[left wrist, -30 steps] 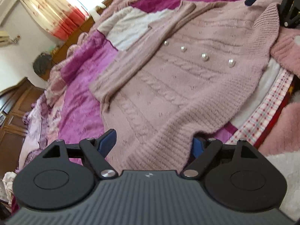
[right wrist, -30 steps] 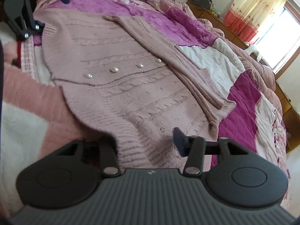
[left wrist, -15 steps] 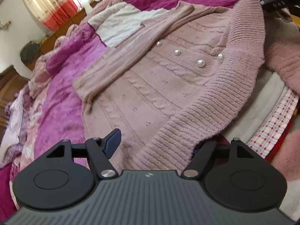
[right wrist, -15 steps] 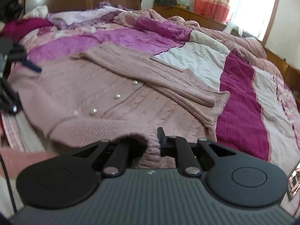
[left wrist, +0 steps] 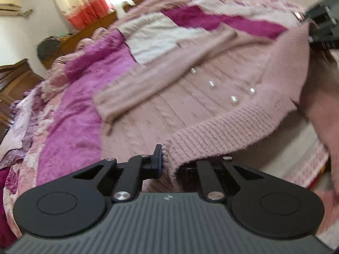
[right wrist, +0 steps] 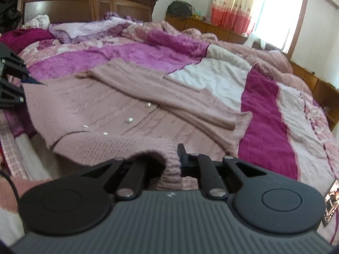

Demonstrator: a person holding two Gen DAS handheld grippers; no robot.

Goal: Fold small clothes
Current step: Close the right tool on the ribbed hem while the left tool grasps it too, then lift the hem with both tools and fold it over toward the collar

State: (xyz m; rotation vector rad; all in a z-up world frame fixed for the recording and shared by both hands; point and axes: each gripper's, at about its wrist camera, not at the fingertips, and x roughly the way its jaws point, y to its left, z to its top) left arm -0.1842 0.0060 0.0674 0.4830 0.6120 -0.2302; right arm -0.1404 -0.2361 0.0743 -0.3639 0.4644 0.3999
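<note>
A pink cable-knit cardigan [left wrist: 190,105] with pearl buttons lies on the bed, one sleeve folded across its front. My left gripper [left wrist: 170,165] is shut on the cardigan's ribbed edge and holds it lifted off the bed. My right gripper [right wrist: 169,165] is shut on the ribbed edge of the cardigan [right wrist: 118,114] at its other end, also raised. Each gripper shows at the edge of the other's view, the right one [left wrist: 322,21] and the left one [right wrist: 10,78]. The lifted edge arches over the buttons.
The bed carries a magenta, pink and white patchwork quilt [right wrist: 264,110]. A dark wooden headboard [right wrist: 84,2] stands behind, with loose clothes piled by it. A curtained window [right wrist: 275,10] and low wooden cabinets line the far wall. A pink checked cloth [left wrist: 307,165] lies at the bed's near edge.
Both grippers have closed on the cardigan's ribbed edge and lifted it, carrying it up and over toward the buttons.
</note>
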